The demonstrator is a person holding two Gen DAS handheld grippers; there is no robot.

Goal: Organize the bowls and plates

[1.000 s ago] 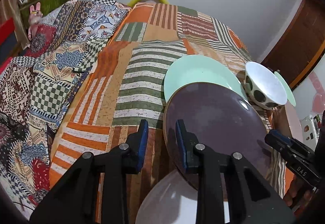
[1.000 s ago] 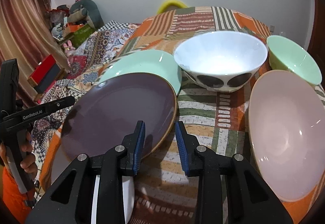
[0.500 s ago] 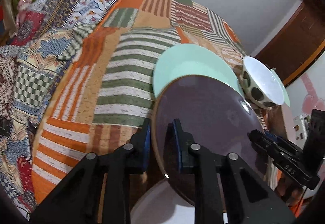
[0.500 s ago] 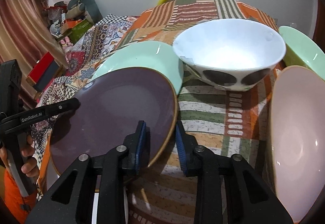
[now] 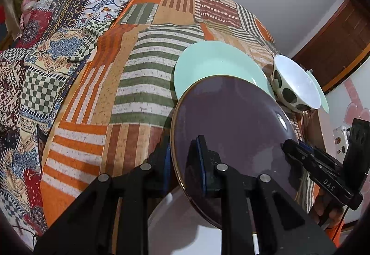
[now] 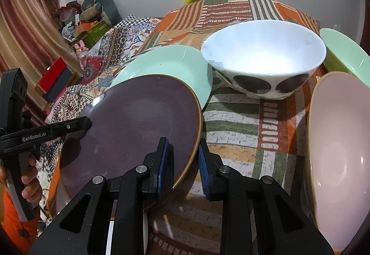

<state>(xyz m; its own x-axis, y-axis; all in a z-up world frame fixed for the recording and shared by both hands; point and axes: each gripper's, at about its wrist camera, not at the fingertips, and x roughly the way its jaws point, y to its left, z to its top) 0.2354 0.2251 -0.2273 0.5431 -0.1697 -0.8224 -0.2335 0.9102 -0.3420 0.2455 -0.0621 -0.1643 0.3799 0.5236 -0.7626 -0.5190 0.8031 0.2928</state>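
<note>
A dark purple plate [image 5: 231, 121] [image 6: 138, 125] is tilted, its far edge over a mint green plate [image 5: 215, 65] [image 6: 166, 68]. My left gripper [image 5: 185, 162] straddles the purple plate's left rim, one pad on each face, closed on it. My right gripper [image 6: 182, 162] straddles its right rim with a small gap showing. A white plate [image 5: 182, 227] lies under the purple one. A white bowl with dark spots [image 6: 263, 58] [image 5: 293, 86], a green bowl [image 6: 344, 54] and a pink bowl [image 6: 340, 146] stand to the right.
The dishes stand on a round table with a striped patchwork cloth [image 5: 143, 84] [image 6: 240, 130]. A patterned bed cover [image 5: 46, 51] lies to the left. A wooden door [image 5: 335, 35] is at the far right.
Both grippers have moved forward onto the purple plate's rims and narrowed. The plate's near side has lifted off the white plate and tilts up.
</note>
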